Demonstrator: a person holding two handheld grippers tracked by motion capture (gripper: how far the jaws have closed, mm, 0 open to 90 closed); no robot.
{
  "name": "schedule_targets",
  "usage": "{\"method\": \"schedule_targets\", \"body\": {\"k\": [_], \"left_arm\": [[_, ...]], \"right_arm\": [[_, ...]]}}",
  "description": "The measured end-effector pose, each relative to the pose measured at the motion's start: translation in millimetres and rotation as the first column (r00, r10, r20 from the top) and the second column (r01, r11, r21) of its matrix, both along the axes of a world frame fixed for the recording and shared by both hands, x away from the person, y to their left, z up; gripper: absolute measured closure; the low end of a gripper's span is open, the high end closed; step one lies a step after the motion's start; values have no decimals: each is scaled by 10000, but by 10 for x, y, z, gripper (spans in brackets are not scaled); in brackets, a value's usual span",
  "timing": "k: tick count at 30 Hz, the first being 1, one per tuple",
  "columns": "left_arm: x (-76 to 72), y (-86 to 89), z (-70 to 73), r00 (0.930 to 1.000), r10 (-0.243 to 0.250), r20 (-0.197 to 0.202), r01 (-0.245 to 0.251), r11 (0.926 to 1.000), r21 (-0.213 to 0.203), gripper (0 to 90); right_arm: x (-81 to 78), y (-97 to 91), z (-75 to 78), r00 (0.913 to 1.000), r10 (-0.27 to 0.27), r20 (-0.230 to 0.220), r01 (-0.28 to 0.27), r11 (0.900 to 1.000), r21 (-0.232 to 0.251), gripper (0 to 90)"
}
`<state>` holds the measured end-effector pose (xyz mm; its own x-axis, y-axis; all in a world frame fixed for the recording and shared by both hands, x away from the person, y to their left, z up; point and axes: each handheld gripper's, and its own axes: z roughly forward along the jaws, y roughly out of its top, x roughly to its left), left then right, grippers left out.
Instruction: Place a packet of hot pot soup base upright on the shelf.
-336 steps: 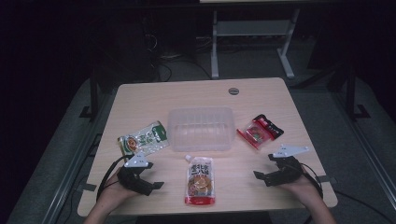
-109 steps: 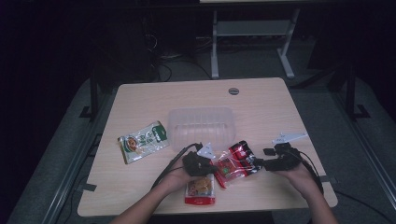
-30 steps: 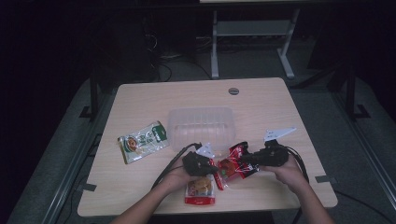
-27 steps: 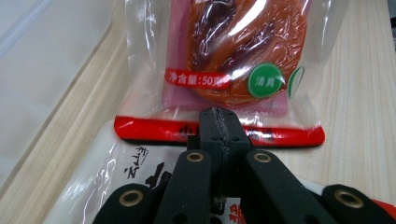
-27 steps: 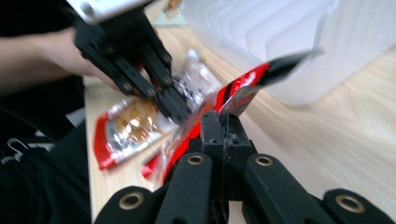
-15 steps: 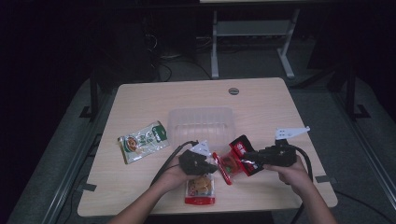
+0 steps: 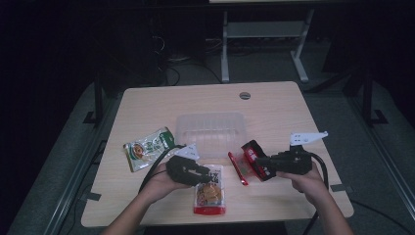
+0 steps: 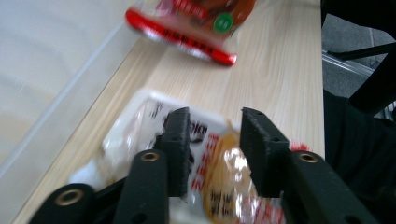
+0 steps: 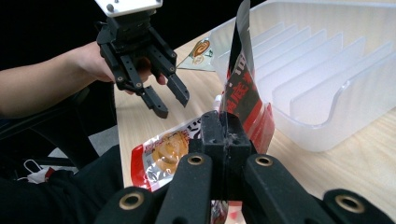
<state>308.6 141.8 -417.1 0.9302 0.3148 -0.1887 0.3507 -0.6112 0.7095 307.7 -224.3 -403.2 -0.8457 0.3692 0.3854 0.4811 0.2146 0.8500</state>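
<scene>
The right gripper (image 9: 223,126) pinches the red packet (image 7: 255,160) with its jaws pressed together on the packet's lower edge, holding it upright just near of the clear tray (image 7: 210,133), right of centre on the table (image 7: 147,103). The left gripper (image 7: 208,172) has just been opening its jaws; they stand spread with nothing between them, above the orange packet (image 7: 210,195) lying flat at the near edge. The red packet looks light, thin and floppy (a crinkly film pouch, probably slick), so it likely sags away from the pinch. A grip on the sealed edge seam seems safest, since the filled middle would bulge and slip. A green packet (image 7: 146,148) lies to the left
</scene>
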Motion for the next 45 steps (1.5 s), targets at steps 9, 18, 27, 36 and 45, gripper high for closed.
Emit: {"method": "schedule_targets", "body": {"k": [9, 18, 27, 36, 45], "left_arm": [[-129, 371, -32, 9986, 515, 96, -518, 9981, 347, 436], [-242, 704, -85, 9932, 1148, 178, -1155, 9923, 449, 313], [-367, 1011, -182, 9848, 1732, 138, -1737, 9827, 636, 230], [-349, 1011, -213, 9854, 1682, 261, -1700, 9805, 983, 229], [-318, 1051, -232, 9836, 1789, 214, -1801, 9788, 973, 228]], "right_arm": [[-1, 1, 123, 9995, -143, 291, 136, 9997, 223, 900], [6, 26, 277, 9977, -200, 647, 172, 9989, 436, 900], [76, 70, 394, 9953, -354, 900, 306, 9981, 543, 900], [215, 163, 503, 9917, -758, 1043, 721, 9967, 385, 900], [459, 266, 595, 9826, -1491, 1108, 1483, 9888, 156, 900]]}}
